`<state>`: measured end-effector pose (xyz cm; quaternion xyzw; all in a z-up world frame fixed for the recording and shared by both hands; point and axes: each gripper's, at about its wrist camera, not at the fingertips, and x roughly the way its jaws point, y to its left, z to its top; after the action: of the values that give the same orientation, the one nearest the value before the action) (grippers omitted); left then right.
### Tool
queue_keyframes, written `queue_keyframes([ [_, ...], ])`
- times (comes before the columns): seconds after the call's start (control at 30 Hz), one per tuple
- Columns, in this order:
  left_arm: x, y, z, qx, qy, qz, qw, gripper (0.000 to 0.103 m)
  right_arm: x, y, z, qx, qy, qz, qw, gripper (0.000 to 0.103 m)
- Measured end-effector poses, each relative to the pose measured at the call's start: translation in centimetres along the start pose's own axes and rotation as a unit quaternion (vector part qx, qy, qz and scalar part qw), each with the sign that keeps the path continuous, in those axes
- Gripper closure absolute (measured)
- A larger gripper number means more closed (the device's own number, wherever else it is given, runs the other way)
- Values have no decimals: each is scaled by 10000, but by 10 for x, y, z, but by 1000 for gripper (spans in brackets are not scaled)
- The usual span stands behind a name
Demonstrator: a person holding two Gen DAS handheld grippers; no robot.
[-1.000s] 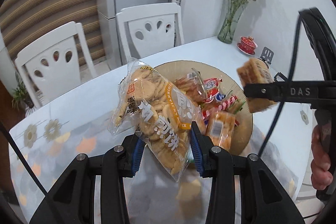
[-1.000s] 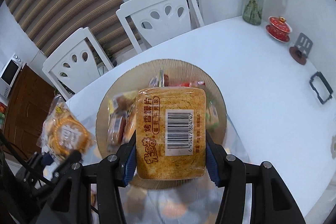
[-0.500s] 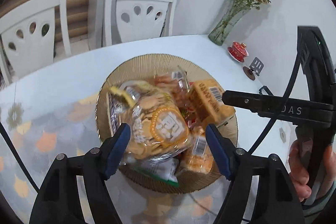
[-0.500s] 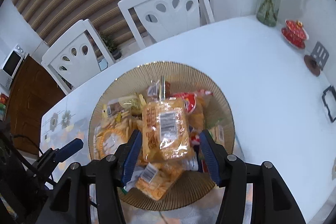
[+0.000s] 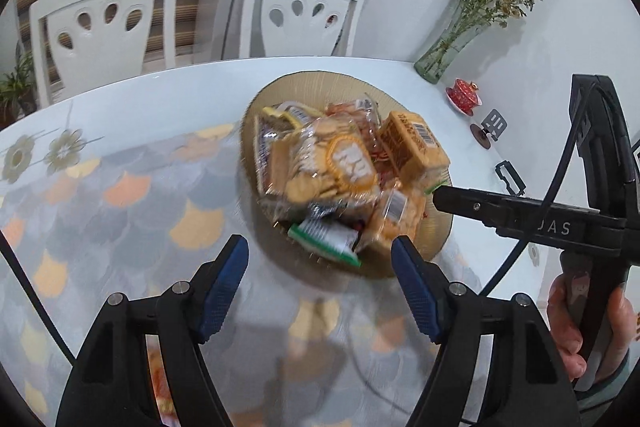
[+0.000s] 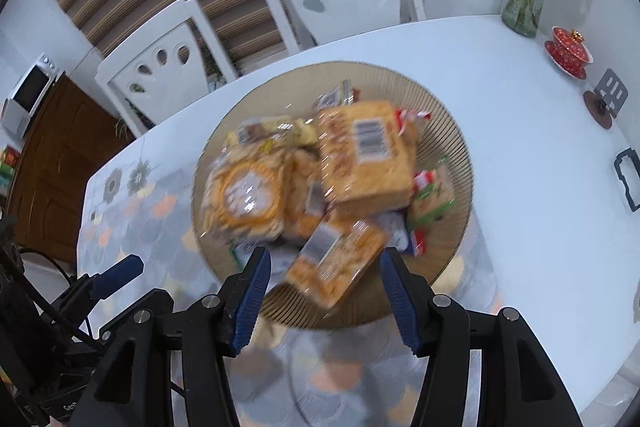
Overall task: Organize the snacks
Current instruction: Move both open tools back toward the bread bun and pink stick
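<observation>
A round ribbed tan plate [image 5: 320, 83] [image 6: 444, 115] on the white table holds a heap of snack packets. On top of the heap lie a clear bag of round biscuits [image 5: 332, 163] [image 6: 244, 195] and an orange toast pack with a barcode [image 5: 412, 143] [image 6: 364, 155]. My left gripper [image 5: 320, 267] hovers open at the plate's near rim with nothing between its blue pads. My right gripper [image 6: 326, 287] is open above the near rim. A small orange packet [image 6: 336, 259] lies in the plate below its jaws, untouched. One of the right gripper's fingers [image 5: 460, 203] reaches in from the right in the left wrist view.
Two white chairs [image 5: 100, 27] [image 5: 300, 11] stand behind the table. A glass vase of dried flowers [image 5: 448, 55], a red lidded cup [image 5: 464, 95], a small stand [image 5: 492, 127] and a black clip [image 5: 508, 179] sit at the right. A patterned cloth [image 5: 120, 195] covers the near left.
Both grippers have let go of their packs. The biscuit bag and toast pack now lie on the plate's heap. The left jaws have widened, and both grippers have drawn back to the near rim.
</observation>
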<state>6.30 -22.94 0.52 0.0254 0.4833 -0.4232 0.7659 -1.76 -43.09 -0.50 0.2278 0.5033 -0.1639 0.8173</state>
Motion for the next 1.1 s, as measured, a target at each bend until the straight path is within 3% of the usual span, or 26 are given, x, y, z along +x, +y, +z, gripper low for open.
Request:
queue_keyframes([
  [0.3, -46, 25, -29, -256, -226, 265, 9991, 31, -5, 42, -34, -251, 116, 158, 9995, 48],
  [0.6, -73, 54, -72, -688, -166, 424, 9966, 31, 4, 92, -78, -634, 398, 320, 9967, 48],
  [1.1, -114, 93, -139, -1041, -27, 649, 9924, 31, -10, 145, -117, -1075, 445, 279, 9928, 48],
])
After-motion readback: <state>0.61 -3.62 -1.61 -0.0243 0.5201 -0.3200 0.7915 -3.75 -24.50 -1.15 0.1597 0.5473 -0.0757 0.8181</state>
